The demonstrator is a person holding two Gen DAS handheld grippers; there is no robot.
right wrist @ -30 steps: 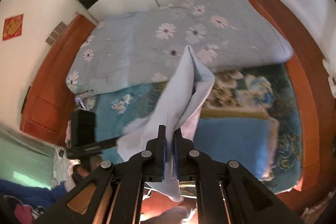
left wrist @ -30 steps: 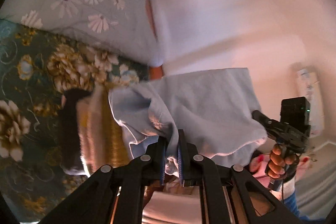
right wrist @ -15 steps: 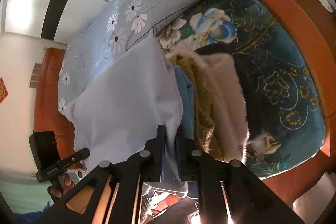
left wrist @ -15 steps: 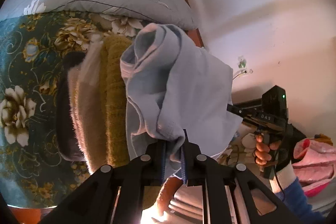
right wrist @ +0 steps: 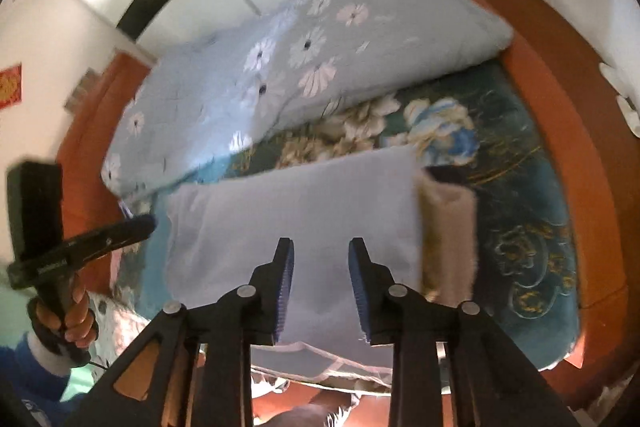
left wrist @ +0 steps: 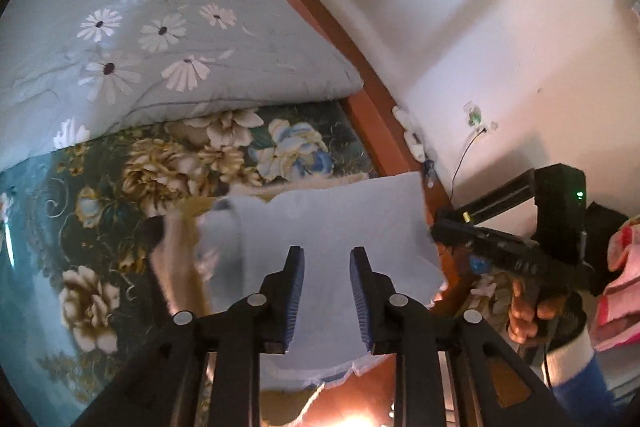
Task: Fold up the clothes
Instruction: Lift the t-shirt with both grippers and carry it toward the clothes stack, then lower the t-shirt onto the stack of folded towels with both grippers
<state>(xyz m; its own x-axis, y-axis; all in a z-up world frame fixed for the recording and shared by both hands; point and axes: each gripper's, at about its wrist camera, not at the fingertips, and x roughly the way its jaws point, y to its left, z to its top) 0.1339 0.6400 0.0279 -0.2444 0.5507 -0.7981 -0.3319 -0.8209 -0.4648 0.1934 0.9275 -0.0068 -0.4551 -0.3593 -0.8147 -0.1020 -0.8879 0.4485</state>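
A folded light blue garment (left wrist: 332, 227) lies flat on top of a pile of folded clothes on the bed; it also shows in the right wrist view (right wrist: 296, 203). My left gripper (left wrist: 326, 293) is open and empty just above its near edge. My right gripper (right wrist: 320, 287) is open and empty above the same garment. A beige fuzzy garment (right wrist: 448, 239) sticks out under the blue one, seen also in the left wrist view (left wrist: 176, 267). Each view shows the other gripper held off the bed's side.
A teal floral bedsheet (left wrist: 60, 219) covers the bed. A light blue daisy-print duvet (left wrist: 152, 39) lies at the far side. An orange-brown wooden bed frame (right wrist: 560, 99) rims the mattress. A white wall with a cable (left wrist: 468, 151) stands to the right. Pink cloth (left wrist: 620, 267) sits beside the bed.
Both grippers let go of the light blue garment and opened. The garment, held up and draped before, now lies flat on the pile. Both grippers have pulled back.
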